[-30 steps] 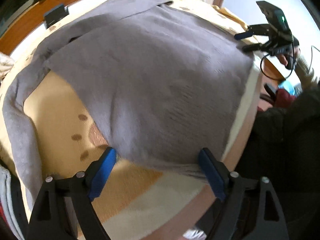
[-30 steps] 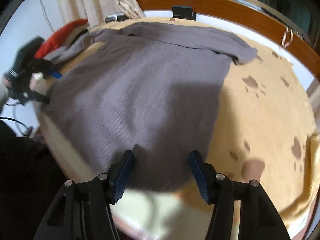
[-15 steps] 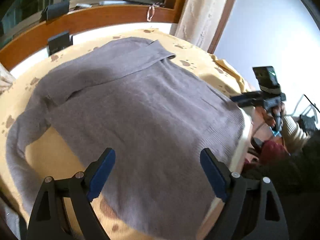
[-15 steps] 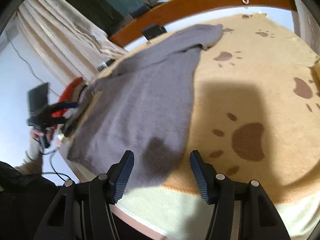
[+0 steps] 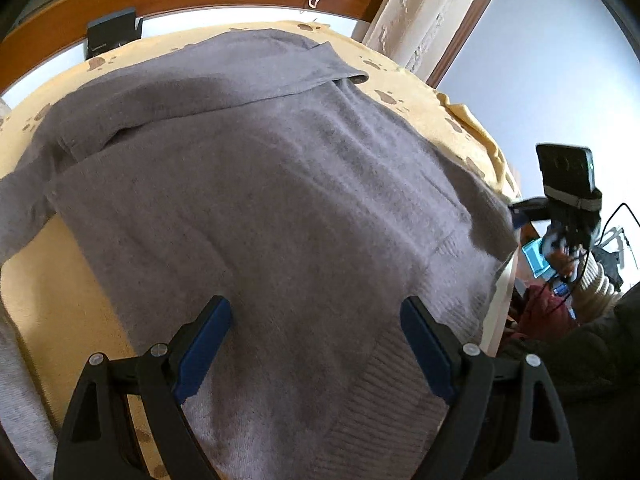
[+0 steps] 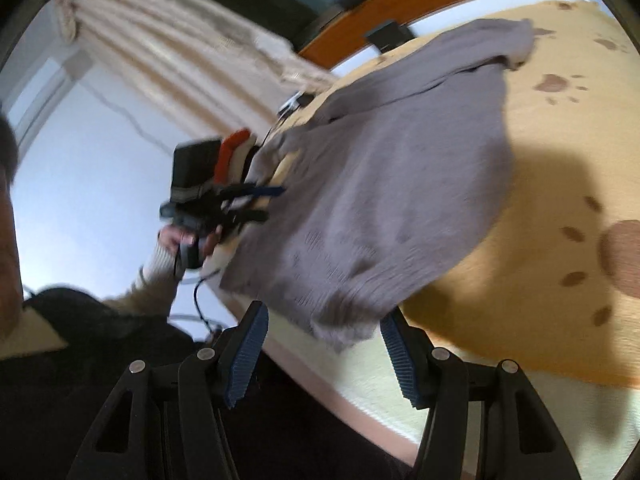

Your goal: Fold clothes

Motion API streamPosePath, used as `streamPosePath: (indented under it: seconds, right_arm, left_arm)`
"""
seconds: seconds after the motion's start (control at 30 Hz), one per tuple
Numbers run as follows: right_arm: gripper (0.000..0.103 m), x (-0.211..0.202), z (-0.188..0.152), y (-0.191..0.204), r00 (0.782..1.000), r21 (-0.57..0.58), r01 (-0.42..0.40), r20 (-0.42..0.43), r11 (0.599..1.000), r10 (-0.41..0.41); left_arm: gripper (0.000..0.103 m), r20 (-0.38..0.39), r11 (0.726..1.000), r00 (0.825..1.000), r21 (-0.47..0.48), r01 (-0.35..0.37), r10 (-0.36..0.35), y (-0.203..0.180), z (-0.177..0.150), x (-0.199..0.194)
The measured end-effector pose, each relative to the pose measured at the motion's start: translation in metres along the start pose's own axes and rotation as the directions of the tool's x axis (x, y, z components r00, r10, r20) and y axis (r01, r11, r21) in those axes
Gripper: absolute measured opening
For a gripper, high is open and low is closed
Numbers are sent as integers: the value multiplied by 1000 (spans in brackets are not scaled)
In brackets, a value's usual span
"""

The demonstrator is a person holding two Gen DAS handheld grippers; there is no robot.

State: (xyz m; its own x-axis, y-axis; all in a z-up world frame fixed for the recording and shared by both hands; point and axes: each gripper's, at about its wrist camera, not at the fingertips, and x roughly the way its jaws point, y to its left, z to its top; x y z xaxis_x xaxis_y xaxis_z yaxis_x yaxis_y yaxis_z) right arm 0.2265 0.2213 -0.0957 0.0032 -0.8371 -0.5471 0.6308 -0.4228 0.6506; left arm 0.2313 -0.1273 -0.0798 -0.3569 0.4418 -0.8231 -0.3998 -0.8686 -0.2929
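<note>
Hovering over the grey sweater (image 5: 260,208), the left claw (image 5: 316,344) has its blue pads wide apart with nothing between them; knit fills the space ahead of it and passes under both pads, and the ribbed hem lies just below and to the right of the claw. Left of that claw a sleeve trails off towards the frame edge across the yellow paw-print blanket (image 5: 60,300), which covers what is probably a bed. Far ahead of the claw the other sleeve lies folded across the shoulders, near the wooden frame.

Seen from the right claw (image 6: 324,344), also spread and empty, the hem corner of the sweater (image 6: 384,200) sags between and just ahead of its pads, over the blanket (image 6: 560,184) edge. Up and to the left of this claw the left claw appears again, held at the opposite hem corner.

Judging from this, the step is taking the hem at both corners. To do it well, each claw should close on the ribbed band itself, catching both layers, at matching points so the fold runs straight.

The sweater's long axis runs away from both claws, hem nearest them, collar pointing towards the wooden frame
</note>
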Motion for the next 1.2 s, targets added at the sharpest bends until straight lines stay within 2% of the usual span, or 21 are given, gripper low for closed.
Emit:
streamPosePath:
  seconds: [0.13,0.3,0.33,0.43,0.53,0.6,0.63,0.67,0.7,0.77,0.87,1.0,1.07,1.1,1.2]
  right_arm:
    - [60,7,-3,15,999,-66,-2,-33,998,0]
    - [60,-11,2,6,999,-4,4,32,1000,-4]
    - [60,-14,4,3,999,11,13,45,1000,-13]
    - [60,-28,13,0,989,45,106,103,993,-110]
    - [60,-37,25,6,950,39,270,149,962,-272]
    - [60,-31,35,18,909,-14,390,164,921,-382]
    - [60,-26,39,25,905,-49,401,173,915,-388]
    - [60,-21,41,27,910,-68,393,168,917,-378]
    - [60,-11,43,31,916,-95,388,145,917,-373]
    - [60,13,43,39,915,-169,404,72,899,-398]
    - [60,47,37,34,856,-257,485,-54,836,-514]
    - [62,41,20,37,807,-361,527,-71,769,-586]
    - [67,36,10,38,780,-412,545,-70,731,-621]
    - [71,33,8,38,773,-418,548,-78,724,-630]
    - [71,30,14,34,768,-397,541,-126,741,-628]
  left_arm:
    - [89,-2,1000,1000,-9,5,-5,2,-2,1]
    - [89,0,1000,1000,-11,5,-5,1,-5,0]
    - [89,0,1000,1000,-12,5,-5,1,-5,0]
    - [89,-1,1000,1000,-12,2,-2,1,-7,-2]
    - [89,0,1000,1000,-12,2,-2,1,-8,-2]
    - [89,3,1000,1000,-16,2,-2,2,-7,-2]
    - [89,4,1000,1000,-19,3,-3,2,-7,-2]
    - [89,5,1000,1000,-19,4,-4,2,-7,-1]
    - [89,5,1000,1000,-18,4,-4,2,-7,-1]
    - [89,5,1000,1000,-15,4,-4,2,-7,-2]
    - [89,5,1000,1000,-12,7,-7,3,-9,-3]
    - [89,18,1000,1000,-18,22,-22,9,-12,-7]
    - [89,36,999,999,-37,35,-34,15,-11,-10]
    - [89,48,998,998,-51,38,-35,19,-10,-12]
    - [89,133,994,991,-101,31,-17,35,-2,-27]
